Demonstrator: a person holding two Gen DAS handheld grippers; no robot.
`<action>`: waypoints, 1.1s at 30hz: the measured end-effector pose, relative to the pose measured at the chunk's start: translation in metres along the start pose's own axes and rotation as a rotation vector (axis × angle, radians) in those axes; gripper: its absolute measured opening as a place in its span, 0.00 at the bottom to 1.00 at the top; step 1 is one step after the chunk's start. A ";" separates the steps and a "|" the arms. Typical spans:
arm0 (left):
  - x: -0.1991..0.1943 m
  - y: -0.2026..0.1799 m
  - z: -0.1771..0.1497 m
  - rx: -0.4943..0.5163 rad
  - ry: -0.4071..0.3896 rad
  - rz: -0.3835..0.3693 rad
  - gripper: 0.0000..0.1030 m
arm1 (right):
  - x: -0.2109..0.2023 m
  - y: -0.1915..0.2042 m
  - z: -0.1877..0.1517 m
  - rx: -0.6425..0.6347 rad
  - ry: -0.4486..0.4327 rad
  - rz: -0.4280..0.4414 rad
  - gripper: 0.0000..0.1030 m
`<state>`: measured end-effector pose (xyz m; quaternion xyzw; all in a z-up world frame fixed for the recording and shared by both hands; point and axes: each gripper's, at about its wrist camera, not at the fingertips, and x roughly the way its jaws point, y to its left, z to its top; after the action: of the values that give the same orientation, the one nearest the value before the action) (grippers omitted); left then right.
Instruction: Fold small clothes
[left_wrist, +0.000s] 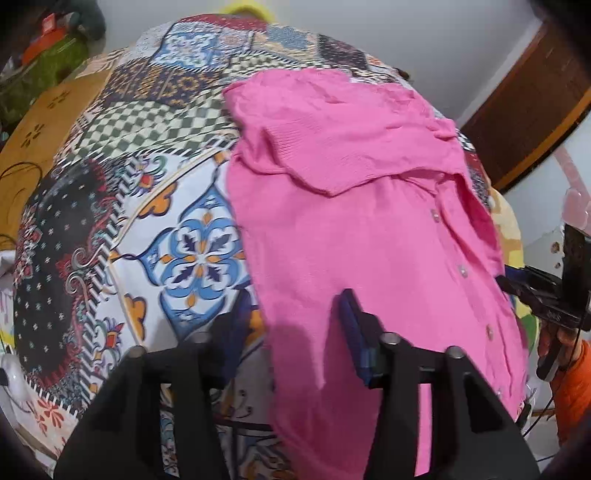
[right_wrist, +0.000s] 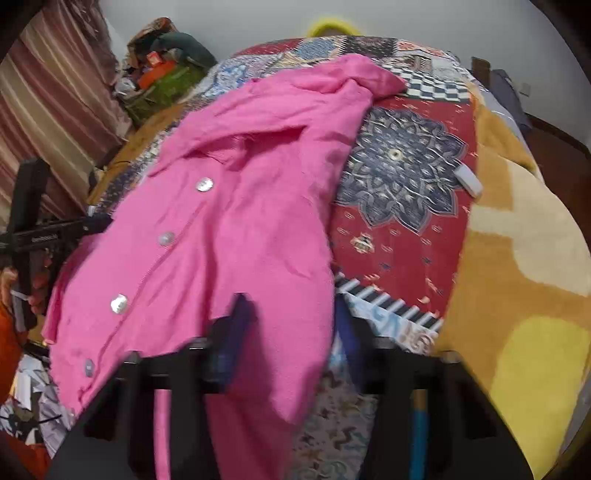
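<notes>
Patchwork bedspread (left_wrist: 147, 206) covers the bed, and the pink button-up shirt (left_wrist: 369, 240) lies on it, one sleeve folded across. Left gripper (left_wrist: 295, 314) and right gripper (right_wrist: 291, 325), jaws narrow, each straddle a hem edge, probably for folding; actual pinch unclear.

patchwork bedspread (left_wrist: 155, 206) on bed, white walls, brown door (left_wrist: 535, 110), striped curtain (right_wrist: 55, 103).

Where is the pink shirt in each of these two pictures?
Left wrist view: the shirt fills the centre and right, buttons near its right edge.
Right wrist view: the shirt fills the centre and left, buttons on its left.
Shared landmark: the patchwork cover under it.
</notes>
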<state>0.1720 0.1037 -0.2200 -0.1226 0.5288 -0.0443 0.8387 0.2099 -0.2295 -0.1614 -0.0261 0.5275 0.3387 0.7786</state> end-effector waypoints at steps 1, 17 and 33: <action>0.000 -0.003 0.002 0.012 0.001 -0.003 0.09 | 0.001 0.002 0.003 -0.007 0.003 0.007 0.08; -0.027 -0.009 0.087 0.101 -0.173 0.029 0.04 | -0.028 0.016 0.088 -0.110 -0.198 0.011 0.03; 0.009 0.021 0.031 0.015 0.040 0.005 0.44 | 0.005 0.010 0.000 -0.022 0.033 0.029 0.42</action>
<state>0.2020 0.1274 -0.2204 -0.1141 0.5455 -0.0487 0.8289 0.2058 -0.2195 -0.1621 -0.0325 0.5368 0.3553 0.7645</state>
